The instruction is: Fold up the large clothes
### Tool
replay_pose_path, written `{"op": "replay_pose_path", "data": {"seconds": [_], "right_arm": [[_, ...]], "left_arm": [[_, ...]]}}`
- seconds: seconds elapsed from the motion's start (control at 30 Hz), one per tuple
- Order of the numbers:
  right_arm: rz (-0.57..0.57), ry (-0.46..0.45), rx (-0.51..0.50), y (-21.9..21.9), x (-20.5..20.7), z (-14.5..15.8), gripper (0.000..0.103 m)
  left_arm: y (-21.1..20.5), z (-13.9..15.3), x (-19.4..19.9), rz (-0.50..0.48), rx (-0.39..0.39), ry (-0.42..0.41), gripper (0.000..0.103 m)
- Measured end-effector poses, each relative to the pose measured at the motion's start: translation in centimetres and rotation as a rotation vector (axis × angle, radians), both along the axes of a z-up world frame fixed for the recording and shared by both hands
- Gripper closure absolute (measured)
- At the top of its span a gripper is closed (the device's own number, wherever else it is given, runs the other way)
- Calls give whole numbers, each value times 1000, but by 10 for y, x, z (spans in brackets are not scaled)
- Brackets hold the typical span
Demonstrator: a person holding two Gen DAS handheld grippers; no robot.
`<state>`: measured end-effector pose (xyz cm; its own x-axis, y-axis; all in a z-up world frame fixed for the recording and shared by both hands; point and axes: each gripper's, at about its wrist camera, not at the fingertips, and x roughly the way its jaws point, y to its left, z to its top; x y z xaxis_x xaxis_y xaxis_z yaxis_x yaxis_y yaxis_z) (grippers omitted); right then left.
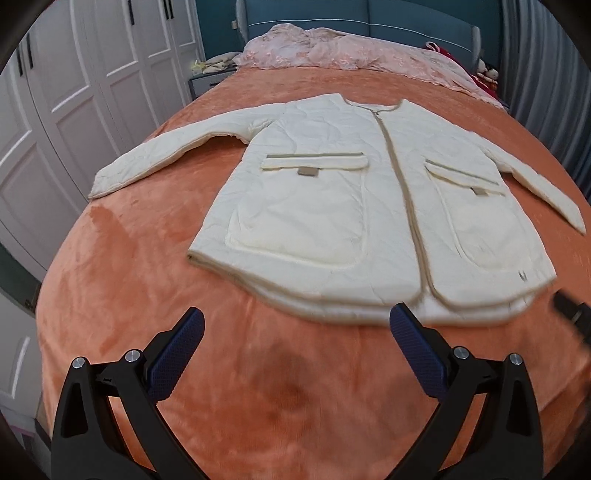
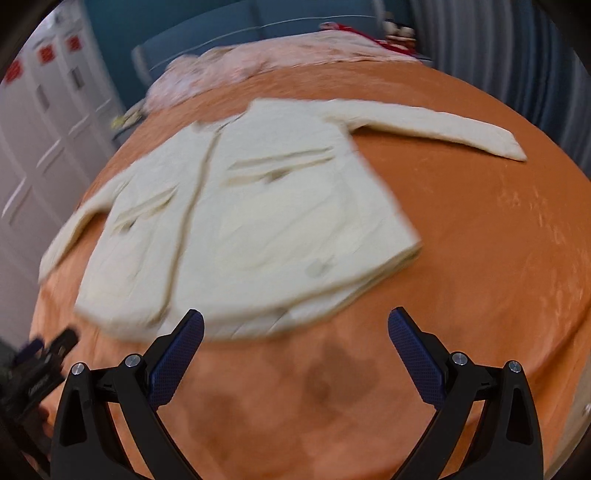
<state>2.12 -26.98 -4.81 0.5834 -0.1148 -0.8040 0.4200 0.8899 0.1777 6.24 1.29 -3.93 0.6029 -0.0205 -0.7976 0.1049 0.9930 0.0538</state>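
A cream quilted jacket (image 1: 325,210) with tan trim, a front zipper and two flap pockets lies flat, front up, on the orange bed cover (image 1: 147,295). Both sleeves are spread out to the sides. My left gripper (image 1: 297,323) is open and empty, just short of the jacket's bottom hem. In the right wrist view the jacket (image 2: 258,221) is blurred; my right gripper (image 2: 295,325) is open and empty near the hem's right part. The right gripper also shows at the right edge of the left wrist view (image 1: 572,314), and the left one at the lower left of the right wrist view (image 2: 40,365).
A crumpled pink quilt (image 1: 351,51) lies at the head of the bed against a teal headboard (image 1: 369,18). White wardrobe doors (image 1: 74,92) stand to the left, a grey curtain (image 1: 546,74) to the right. A small nightstand (image 1: 210,79) sits by the headboard.
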Motion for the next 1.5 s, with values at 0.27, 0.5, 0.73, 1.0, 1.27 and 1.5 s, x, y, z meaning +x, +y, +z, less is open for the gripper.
{"op": "replay_pose_path", "data": {"seconds": [0.27,0.5,0.73,1.0,1.27,1.5], "right_arm": [[-265,-100,19,-177,47,-1,5],[-560,-189,141,-321,70,-33,5],[-755,-224,193,-390,86,-65,9],[-727,-266,249,-411,125,-74,85],[-229,-436,32,-283,226,43,91],[371,-469,44,-48,303,89,91]], "left_arm": [[7,-14,76,72,2,-29,5],[2,-35,132,94,39,18,5],[1,-61,166,142,62,57,5],[12,-75,179,193,-5,65,5],[19,-75,181,192,-31,63,5],[32,-67,178,209,-72,62,5]]}}
